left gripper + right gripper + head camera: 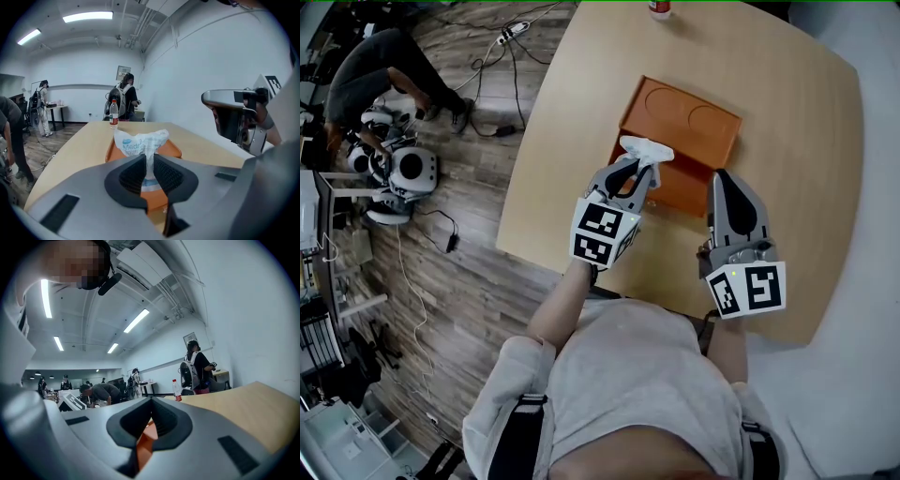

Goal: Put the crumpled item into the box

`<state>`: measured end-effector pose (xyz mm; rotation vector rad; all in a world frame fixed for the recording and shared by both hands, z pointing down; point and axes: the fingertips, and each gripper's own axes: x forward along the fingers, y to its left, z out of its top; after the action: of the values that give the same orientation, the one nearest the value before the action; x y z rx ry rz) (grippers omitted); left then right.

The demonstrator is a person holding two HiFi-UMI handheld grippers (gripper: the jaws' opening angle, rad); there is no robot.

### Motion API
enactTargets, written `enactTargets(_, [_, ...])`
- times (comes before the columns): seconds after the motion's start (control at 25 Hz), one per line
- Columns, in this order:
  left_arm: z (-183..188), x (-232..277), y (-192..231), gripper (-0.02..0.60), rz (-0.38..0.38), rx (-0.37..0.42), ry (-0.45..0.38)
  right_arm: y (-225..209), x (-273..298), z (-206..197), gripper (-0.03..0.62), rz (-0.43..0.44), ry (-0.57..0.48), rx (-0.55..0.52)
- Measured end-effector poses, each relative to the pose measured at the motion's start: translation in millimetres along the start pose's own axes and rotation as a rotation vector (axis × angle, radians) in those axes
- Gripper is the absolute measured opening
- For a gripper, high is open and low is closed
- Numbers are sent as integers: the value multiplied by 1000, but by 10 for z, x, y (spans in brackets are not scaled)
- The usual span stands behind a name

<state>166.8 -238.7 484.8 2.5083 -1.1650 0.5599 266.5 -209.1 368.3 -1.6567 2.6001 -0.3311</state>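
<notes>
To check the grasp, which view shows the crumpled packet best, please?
Left gripper view: the crumpled packet is central, pinched by the left gripper. Head view shows it small over the orange box; right gripper view misses it.

We record the box (694, 122) lying on the worktop (797, 122), near its middle, ahead of the person holding the grippers; a bottle (659, 8) stands at the worktop's far edge, behind the box and well apart from it; the crumpled item (645, 150) sits between the jaws of the left gripper (647, 169), over the box's near left corner; whether it touches the box we cannot tell; the right gripper (725, 178) lies right of the left one, apart from it, jaws together on nothing, tips at the box's near right corner; left of the worktop, cables (502, 56) lie on the floor (459, 281); further left, another person (380, 80) bends over equipment.
</notes>
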Motion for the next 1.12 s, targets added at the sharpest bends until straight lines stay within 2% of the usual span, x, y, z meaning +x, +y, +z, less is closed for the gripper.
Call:
enactTargets(0.16, [-155, 132, 7, 58, -17, -14, 84, -32, -5, -7, 11, 0, 4, 2])
enactTargets(0.44, [-505, 394, 17, 58, -47, 18, 218, -129, 11, -164, 11, 0, 5, 9])
enactTargets(0.76, [-670, 574, -20, 58, -67, 105, 357, -211, -28, -161, 11, -1, 6, 14])
enactTargets(1.12, [-946, 682, -13, 58, -57, 143, 506, -313, -67, -213, 11, -12, 7, 23])
